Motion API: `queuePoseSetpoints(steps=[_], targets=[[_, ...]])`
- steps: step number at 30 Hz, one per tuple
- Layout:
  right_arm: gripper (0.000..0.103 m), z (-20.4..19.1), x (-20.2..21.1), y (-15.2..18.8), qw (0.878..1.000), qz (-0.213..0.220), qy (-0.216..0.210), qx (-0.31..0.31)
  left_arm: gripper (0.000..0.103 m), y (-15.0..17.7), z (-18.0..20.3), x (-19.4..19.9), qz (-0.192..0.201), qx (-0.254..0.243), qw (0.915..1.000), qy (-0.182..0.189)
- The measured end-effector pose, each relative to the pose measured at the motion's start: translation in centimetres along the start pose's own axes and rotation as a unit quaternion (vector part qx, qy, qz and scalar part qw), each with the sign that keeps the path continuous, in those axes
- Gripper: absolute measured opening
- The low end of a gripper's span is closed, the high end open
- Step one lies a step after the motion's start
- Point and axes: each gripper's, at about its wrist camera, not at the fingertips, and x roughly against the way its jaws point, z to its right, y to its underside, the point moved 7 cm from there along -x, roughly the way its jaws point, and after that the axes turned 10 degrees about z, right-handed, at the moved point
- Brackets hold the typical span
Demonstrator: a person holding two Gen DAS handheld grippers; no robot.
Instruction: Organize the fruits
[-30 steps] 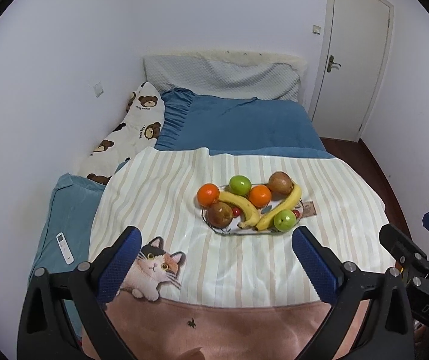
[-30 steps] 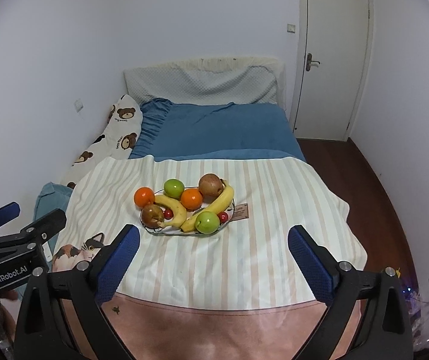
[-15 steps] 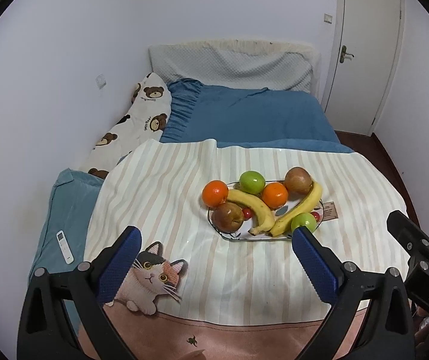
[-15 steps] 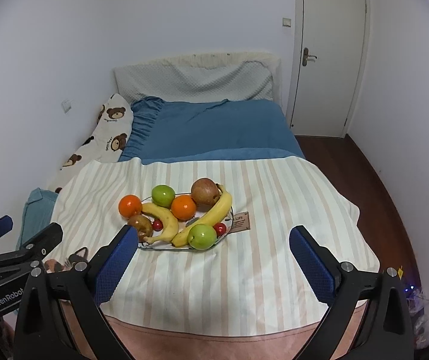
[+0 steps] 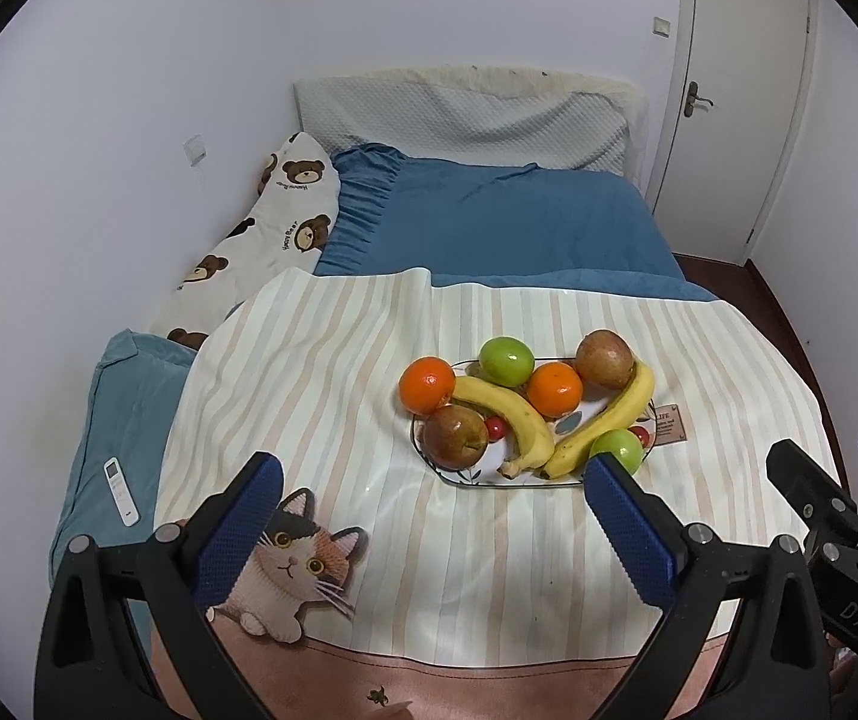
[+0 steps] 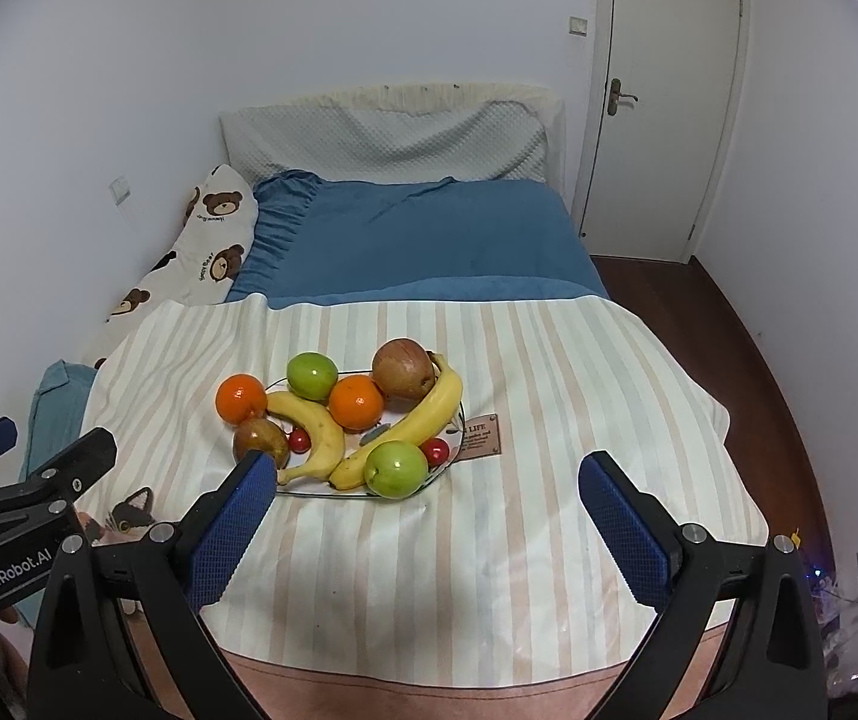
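An oval glass plate [image 5: 480, 477] [image 6: 309, 493] sits on a striped cloth on the bed. It holds two bananas [image 5: 510, 414] [image 6: 420, 414], two oranges [image 5: 426, 384] [image 6: 356, 401], two green apples [image 5: 506, 360] [image 6: 396, 469], two reddish-brown apples [image 5: 604, 358] [image 6: 402, 368] and small red fruits [image 5: 495, 429]. My left gripper [image 5: 429, 531] is open and empty, just short of the plate. My right gripper [image 6: 426, 525] is open and empty, in front of the plate.
The striped cloth [image 5: 321, 396] has a cat print [image 5: 288, 570] at its near left. A remote [image 5: 120, 483] lies on the blue cushion at left. Pillows [image 6: 381, 138] stand at the bed's head; a door [image 6: 663, 102] and wooden floor are at right.
Both grippers have moved forward toward the plate, so the fruit looks larger and nearer. Both jaws stay open and empty.
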Motion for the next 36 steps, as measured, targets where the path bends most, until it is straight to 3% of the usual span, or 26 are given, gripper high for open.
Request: queuePoseSetpoints(steps=[36], targets=[[0.103, 0.3, -0.5, 0.7, 1.0, -0.005, 0.003, 0.004, 0.103, 1.1, -0.5, -0.8, -0.013, -0.005, 0.9999, 0.003]])
